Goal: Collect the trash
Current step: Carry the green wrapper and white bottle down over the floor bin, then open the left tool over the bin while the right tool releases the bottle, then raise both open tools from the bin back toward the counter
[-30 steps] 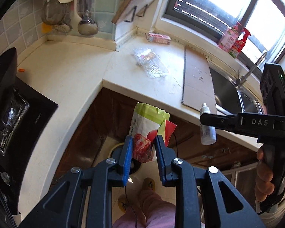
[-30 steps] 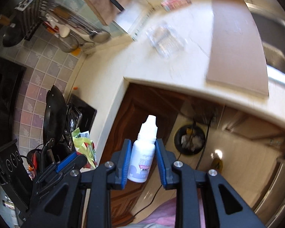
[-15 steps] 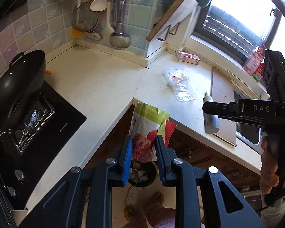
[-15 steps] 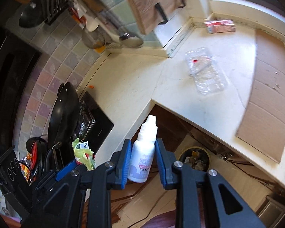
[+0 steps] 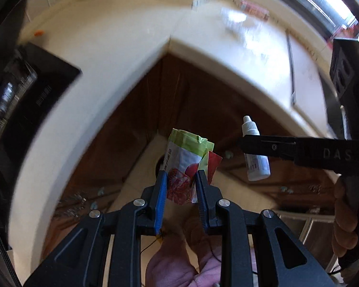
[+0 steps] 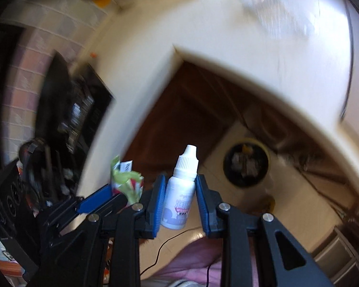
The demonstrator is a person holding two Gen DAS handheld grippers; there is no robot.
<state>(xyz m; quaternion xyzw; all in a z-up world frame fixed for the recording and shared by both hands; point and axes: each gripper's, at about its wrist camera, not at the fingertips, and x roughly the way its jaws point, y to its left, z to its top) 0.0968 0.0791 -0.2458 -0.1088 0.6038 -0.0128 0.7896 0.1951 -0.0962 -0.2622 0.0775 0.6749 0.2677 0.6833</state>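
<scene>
My left gripper (image 5: pixel 180 179) is shut on a green, white and red snack wrapper (image 5: pixel 185 160), held in the air over the floor in front of the counter corner. My right gripper (image 6: pixel 180 184) is shut on a small white dropper bottle (image 6: pixel 180 196), upright, also off the counter. The bottle (image 5: pixel 255 157) and right gripper show at the right of the left wrist view; the wrapper (image 6: pixel 125 181) shows at the left of the right wrist view. A round black trash bin (image 6: pixel 246 162) with rubbish inside stands on the floor below and to the right of the bottle.
The cream L-shaped counter (image 5: pixel 122 47) wraps around brown cabinet doors (image 5: pixel 174 100). A black stove (image 5: pixel 31 88) sits at the left. A clear plastic container (image 5: pixel 237 21), blurred, lies on the counter near the window. A cardboard sheet (image 5: pixel 304 71) lies at the right.
Both grippers have tilted down and drawn back from the counter toward the floor, still holding the wrapper and bottle. The view is now motion-blurred; the bin sits closer in the right wrist view.
</scene>
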